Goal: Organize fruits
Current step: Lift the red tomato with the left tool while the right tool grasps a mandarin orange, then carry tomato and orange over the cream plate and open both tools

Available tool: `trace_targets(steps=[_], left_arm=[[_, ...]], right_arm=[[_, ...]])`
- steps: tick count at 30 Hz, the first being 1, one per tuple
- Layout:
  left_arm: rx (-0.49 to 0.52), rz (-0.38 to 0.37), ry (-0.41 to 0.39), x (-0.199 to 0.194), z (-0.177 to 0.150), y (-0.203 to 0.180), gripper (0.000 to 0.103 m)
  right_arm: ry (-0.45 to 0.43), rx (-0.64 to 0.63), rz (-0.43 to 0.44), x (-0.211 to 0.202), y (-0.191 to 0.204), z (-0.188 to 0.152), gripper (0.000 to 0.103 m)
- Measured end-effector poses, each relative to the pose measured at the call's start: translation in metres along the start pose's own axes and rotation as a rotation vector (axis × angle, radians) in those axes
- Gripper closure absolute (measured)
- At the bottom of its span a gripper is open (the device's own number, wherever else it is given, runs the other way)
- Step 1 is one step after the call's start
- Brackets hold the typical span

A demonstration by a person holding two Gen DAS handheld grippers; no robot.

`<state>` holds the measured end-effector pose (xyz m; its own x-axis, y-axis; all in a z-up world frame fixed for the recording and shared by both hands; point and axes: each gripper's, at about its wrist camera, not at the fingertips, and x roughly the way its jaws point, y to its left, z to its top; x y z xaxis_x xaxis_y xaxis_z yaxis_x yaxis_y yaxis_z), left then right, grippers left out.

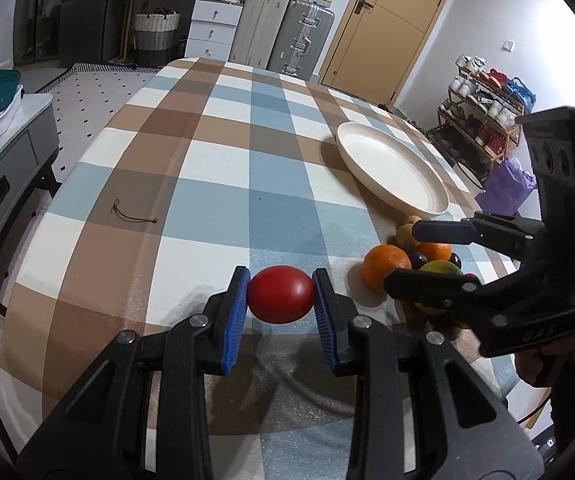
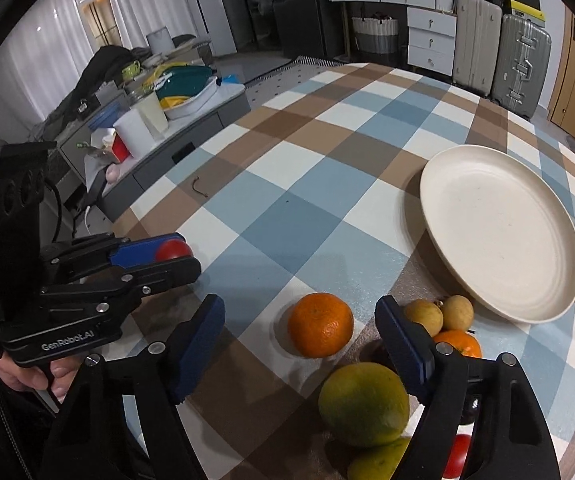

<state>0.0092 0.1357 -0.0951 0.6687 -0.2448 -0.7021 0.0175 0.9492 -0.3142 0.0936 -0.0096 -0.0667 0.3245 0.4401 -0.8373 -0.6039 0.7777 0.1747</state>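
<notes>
left gripper (image 1: 280, 295): pads pinched a smooth round red tomato (image 1: 280, 294), left of the round cream plate (image 1: 391, 168)
right gripper (image 2: 299, 344): wide open, empty, over fruit pile
handling: tomato looked soft, slick; grip the middle lightly

Two oranges (image 2: 321, 330), one plate (image 2: 503, 236).

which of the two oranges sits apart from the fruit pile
The larger orange, alone on the tablecloth between the open right gripper's fingers. The smaller orange is wedged into the pile, touching the two small tan fruits.
</notes>
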Motion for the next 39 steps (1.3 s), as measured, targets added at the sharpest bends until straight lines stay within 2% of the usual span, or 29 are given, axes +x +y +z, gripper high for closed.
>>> trace_targets(steps=[6, 8, 10, 16, 23, 27, 33, 39], left_arm=[[-0.014, -0.002, -0.001, 0.000, 0.000, 0.005, 0.074], [-0.019, -0.002, 0.000, 0.001, 0.000, 0.007, 0.074], [-0.022, 0.000, 0.000, 0.001, 0.001, 0.007, 0.074], [-0.025, 0.002, 0.000, 0.001, 0.001, 0.008, 0.074], [-0.021, 0.004, 0.005, 0.002, 0.001, 0.007, 0.074], [-0.017, 0.008, 0.007, 0.002, 0.002, 0.005, 0.074], [-0.015, 0.013, 0.002, 0.001, 0.005, 0.002, 0.074], [0.012, 0.005, 0.000, 0.002, 0.018, -0.011, 0.074]], right_arm=[[0.039, -0.051, -0.034, 0.012, 0.009, 0.001, 0.034], [0.043, -0.063, -0.038, 0.014, 0.012, 0.001, 0.041], [0.044, -0.077, -0.063, 0.017, 0.013, 0.001, 0.043], [0.051, -0.047, -0.092, 0.020, 0.005, 0.003, 0.058], [0.077, -0.051, -0.140, 0.025, 0.001, -0.001, 0.059], [0.084, -0.066, -0.167, 0.028, -0.001, -0.003, 0.064], [0.070, -0.069, -0.156, 0.026, -0.002, -0.004, 0.065], [-0.014, -0.012, -0.101, 0.002, -0.009, 0.000, 0.065]])
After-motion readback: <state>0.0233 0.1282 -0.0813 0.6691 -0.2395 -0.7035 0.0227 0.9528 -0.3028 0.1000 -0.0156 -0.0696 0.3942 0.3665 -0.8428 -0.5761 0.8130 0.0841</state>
